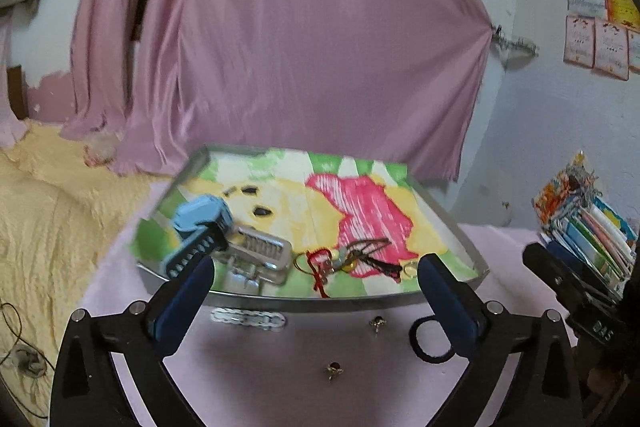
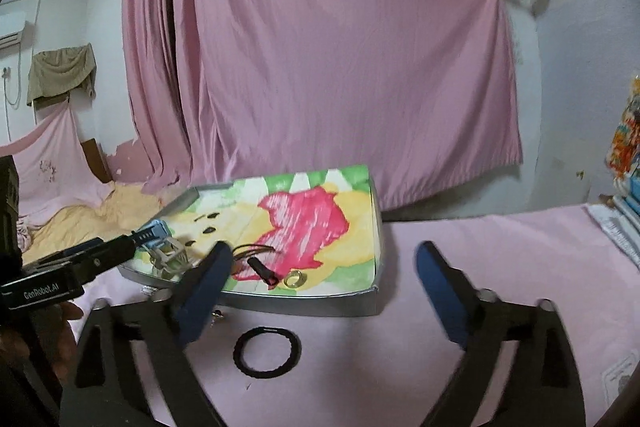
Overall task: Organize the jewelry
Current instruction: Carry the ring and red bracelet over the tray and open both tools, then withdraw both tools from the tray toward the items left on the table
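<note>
Both claws spread, empty. Left gripper (image 1: 316,281) faces tray (image 1: 312,301); hair tie (image 2: 267,351), earrings (image 1: 333,370) at 6 o'clock, awaiting pickup.

Hair tie (image 2: 267,352) before tray (image 2: 304,301).

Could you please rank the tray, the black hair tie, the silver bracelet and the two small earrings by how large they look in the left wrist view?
1. Tray
2. Silver bracelet and black hair tie: look about alike, and the tie is partly hidden by a finger, so unranked
3. Two earrings: alike, smallest
</note>
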